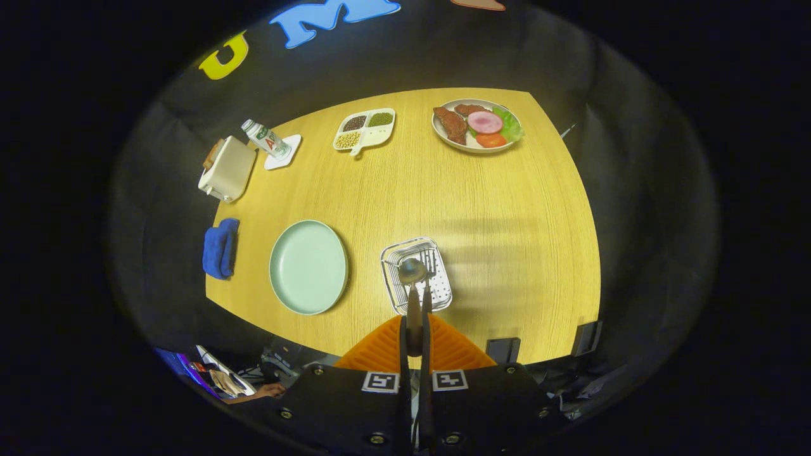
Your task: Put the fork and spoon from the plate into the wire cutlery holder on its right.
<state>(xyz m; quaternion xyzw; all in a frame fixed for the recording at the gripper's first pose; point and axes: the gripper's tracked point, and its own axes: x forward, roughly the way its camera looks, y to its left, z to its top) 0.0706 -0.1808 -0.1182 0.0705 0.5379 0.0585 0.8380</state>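
Clamping on the handle of the spoon (pixel 412 278), the fingers of the tool (pixel 415 329) are seen drawn close together, the handle pinched between them and the bowl held out just ahead of the tips. The spoon is poised over the wire cutlery holder (pixel 416 276), which stands directly beyond the fingers on the bench (pixel 507 209). What appears to be the fork (pixel 430 266) is glimpsed beside the spoon bowl, inside the holder, though its tines are hard to separate from the wires. The spoon is judged to be light, stiff and smooth, so it may pivot or slip if held too loosely; a hold on the middle of the handle is judged best. The holder is likely light too and could be nudged if struck.

To the left of the holder, near it but apart, the pale green plate (pixel 308 266) lies bare. Further left a blue cloth (pixel 220 247) is found at the bench edge. Well beyond are a toaster (pixel 227 169), a small bottle (pixel 265 137) on a coaster, a divided dish of beans (pixel 364 130) and a plate of food (pixel 477 125). Nothing is seen standing between the spoon and the holder.
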